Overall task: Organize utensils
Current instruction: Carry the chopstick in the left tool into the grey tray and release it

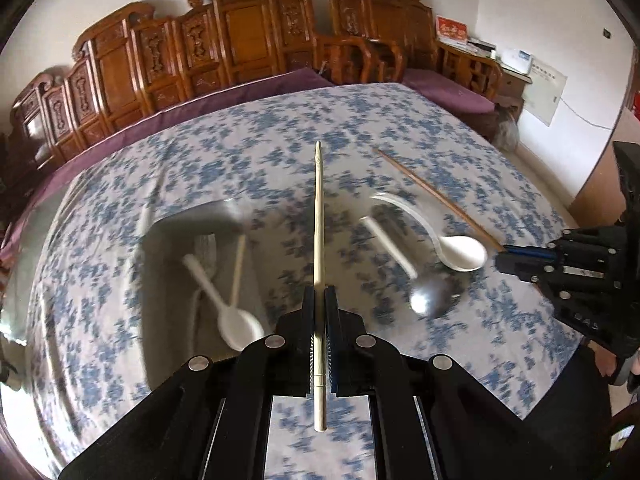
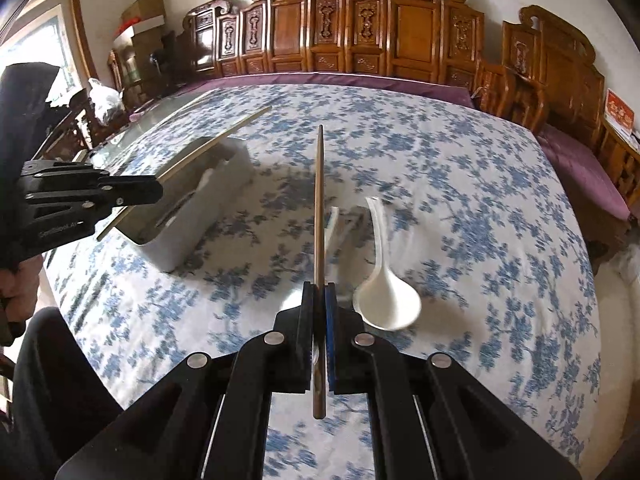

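Observation:
In the left wrist view my left gripper (image 1: 319, 294) is shut on a pale chopstick (image 1: 318, 208) that points away over the table. To its right, my right gripper (image 1: 500, 258) is shut on a brown chopstick (image 1: 436, 196). A white ceramic spoon (image 1: 460, 254) and a white-handled metal spoon (image 1: 434, 298) lie between them. A white box (image 1: 176, 236) at the left holds a white plastic spoon (image 1: 236, 320). The right wrist view shows my right gripper (image 2: 319, 288) gripping the brown chopstick (image 2: 319, 200). At the left, over the box (image 2: 208, 216), my left gripper (image 2: 158, 190) holds its chopstick (image 2: 216, 140).
A blue-flowered cloth (image 1: 400, 132) covers the table. Carved wooden benches (image 2: 400, 32) with purple cushions (image 2: 320, 78) line the far side. The ceramic spoon (image 2: 386, 300) lies just right of my right gripper. A person's dark clothing (image 2: 52, 380) fills the near left.

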`<state>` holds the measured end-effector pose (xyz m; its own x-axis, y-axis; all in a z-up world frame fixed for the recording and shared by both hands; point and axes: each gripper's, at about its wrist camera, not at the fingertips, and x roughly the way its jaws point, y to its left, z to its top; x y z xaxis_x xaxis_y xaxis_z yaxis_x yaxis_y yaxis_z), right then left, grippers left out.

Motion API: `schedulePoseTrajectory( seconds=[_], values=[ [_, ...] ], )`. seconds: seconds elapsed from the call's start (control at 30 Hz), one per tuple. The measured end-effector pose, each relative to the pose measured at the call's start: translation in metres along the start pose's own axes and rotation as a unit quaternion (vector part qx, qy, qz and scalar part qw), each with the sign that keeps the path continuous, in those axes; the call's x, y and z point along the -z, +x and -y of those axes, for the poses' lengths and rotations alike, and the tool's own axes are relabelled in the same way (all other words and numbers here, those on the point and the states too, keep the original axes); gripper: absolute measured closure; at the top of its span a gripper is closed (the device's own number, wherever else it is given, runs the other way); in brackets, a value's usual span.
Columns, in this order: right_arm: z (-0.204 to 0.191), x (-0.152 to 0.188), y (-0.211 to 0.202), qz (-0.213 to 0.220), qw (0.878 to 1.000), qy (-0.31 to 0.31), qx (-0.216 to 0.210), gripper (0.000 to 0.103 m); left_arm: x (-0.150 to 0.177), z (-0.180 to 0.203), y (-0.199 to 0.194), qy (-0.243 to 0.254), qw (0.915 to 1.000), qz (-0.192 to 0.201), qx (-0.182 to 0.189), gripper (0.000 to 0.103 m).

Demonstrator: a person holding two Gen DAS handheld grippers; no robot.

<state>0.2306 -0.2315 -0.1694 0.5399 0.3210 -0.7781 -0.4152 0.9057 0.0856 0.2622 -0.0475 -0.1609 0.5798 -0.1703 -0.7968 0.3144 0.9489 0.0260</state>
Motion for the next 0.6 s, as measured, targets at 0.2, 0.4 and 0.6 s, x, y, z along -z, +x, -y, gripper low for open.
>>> schedulePoseTrajectory(
  seconds=[0.2, 0.4, 0.6],
  values=[
    [-0.028, -0.014, 0.01, 0.001, 1.0, -0.008, -0.018, 0.097, 0.007, -0.045, 0.013, -0.016, 0.9994, -0.022, -0.023, 0.099],
    [-0.052, -0.019, 0.028, -0.008, 0.999, -0.001, -0.043, 0.097, 0.011, -0.077, 0.036, -0.029, 0.9979, -0.048, -0.034, 0.099],
    [-0.069, -0.021, 0.04, -0.017, 0.998, -0.01, -0.052, 0.097, 0.011, -0.095, 0.054, -0.04, 0.9962, -0.069, -0.035, 0.099]
  ],
)
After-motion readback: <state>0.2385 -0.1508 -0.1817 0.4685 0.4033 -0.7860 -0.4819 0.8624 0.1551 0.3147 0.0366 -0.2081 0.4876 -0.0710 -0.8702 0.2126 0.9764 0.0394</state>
